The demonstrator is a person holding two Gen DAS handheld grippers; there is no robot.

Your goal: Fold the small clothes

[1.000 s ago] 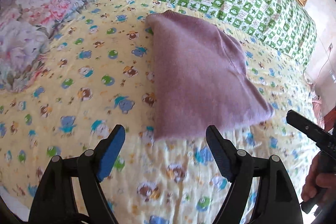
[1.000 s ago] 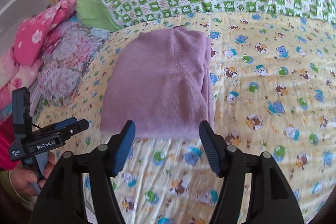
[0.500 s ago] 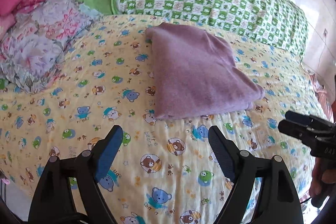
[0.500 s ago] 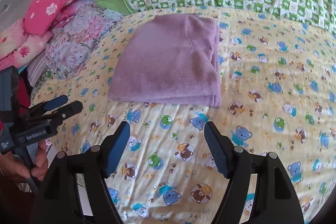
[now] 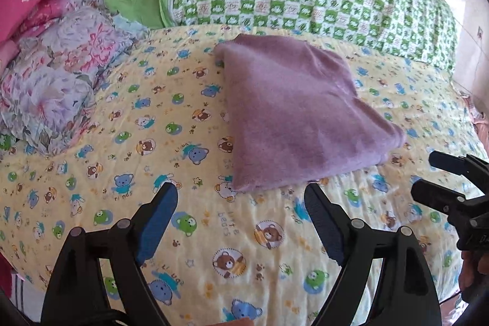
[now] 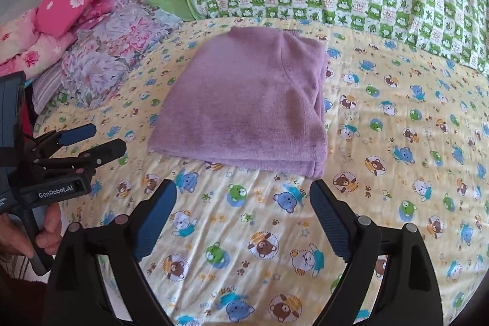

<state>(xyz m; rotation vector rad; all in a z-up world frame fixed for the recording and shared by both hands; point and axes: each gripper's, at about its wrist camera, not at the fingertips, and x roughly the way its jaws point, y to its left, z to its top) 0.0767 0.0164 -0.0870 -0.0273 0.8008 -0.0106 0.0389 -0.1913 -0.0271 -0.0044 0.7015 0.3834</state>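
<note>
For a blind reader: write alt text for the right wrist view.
A folded purple garment lies on a yellow bear-print sheet, just beyond the open, empty right tongs. The left tongs, hand-held, sit at the left edge, also open.

Both grippers sit farther back from folded purple garment (image 6: 244, 100) than a second ago; right gripper (image 6: 243, 197) jaws have just been opening, nothing between; left gripper (image 5: 241, 200) also wider.
</note>
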